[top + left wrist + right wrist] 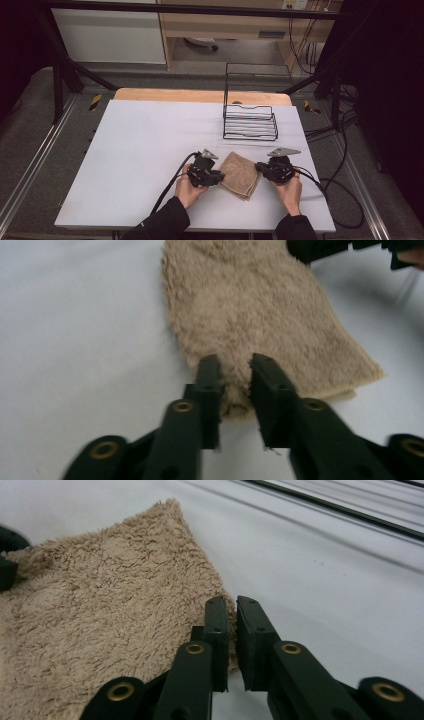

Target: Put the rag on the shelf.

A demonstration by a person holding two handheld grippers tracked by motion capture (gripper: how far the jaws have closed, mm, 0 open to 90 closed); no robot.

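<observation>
A folded tan fleece towel (241, 173) lies on the white table (140, 150), front right of its middle. My left gripper (221, 176) meets the towel's left edge. In the left gripper view the towel (255, 315) has a bunched edge pinched in my left gripper (235, 367). My right gripper (259, 167) is at the towel's right edge. In the right gripper view its jaws stand almost together on the rim of the towel (110, 610), so my right gripper (231, 605) looks shut on it. The towel lies flat.
A black wire rack (250, 122) stands just behind the towel, near the table's back right. Cables (330, 190) trail off the right side. The table's left half is bare white surface.
</observation>
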